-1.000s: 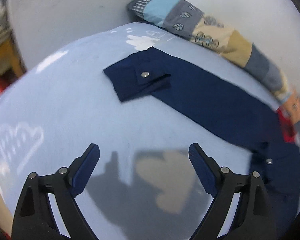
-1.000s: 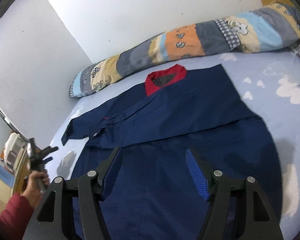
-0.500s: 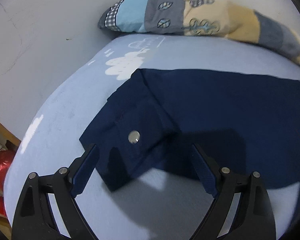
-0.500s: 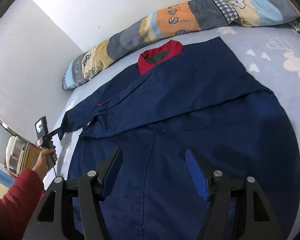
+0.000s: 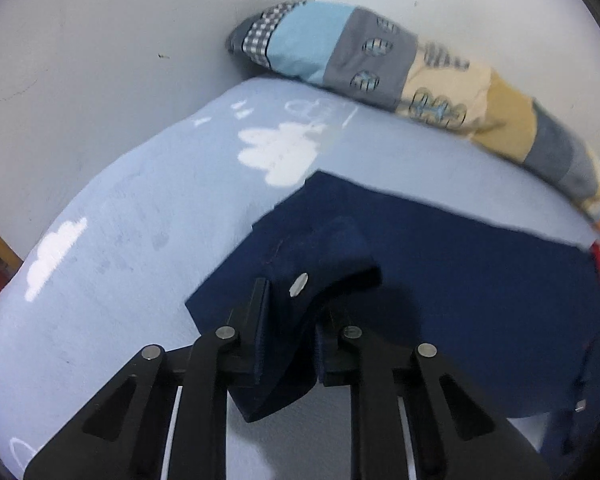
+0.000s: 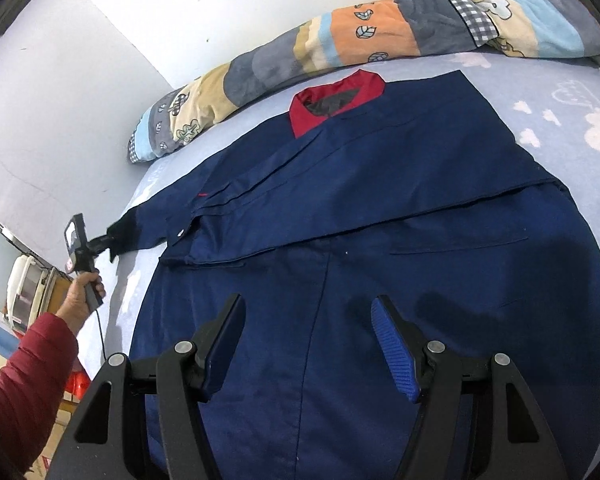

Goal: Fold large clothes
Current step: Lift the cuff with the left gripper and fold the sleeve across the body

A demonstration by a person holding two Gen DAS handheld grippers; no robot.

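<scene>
A large navy jacket (image 6: pixel 380 240) with a red collar (image 6: pixel 336 100) lies spread on the blue cloud-print bed (image 6: pixel 572 128). Its sleeve cuff (image 5: pixel 300 280) at far left is pinched tight in the left gripper (image 5: pixel 288 344). The right gripper (image 6: pixel 308 344) hovers over the near hem, jaws apart, holding nothing. A patchwork quilt (image 6: pixel 340 48) lies along the far wall.

Left gripper (image 5: pixel 288 332) clamped tight, right gripper (image 6: pixel 308 344) agape, both seemingly angled downward.
</scene>
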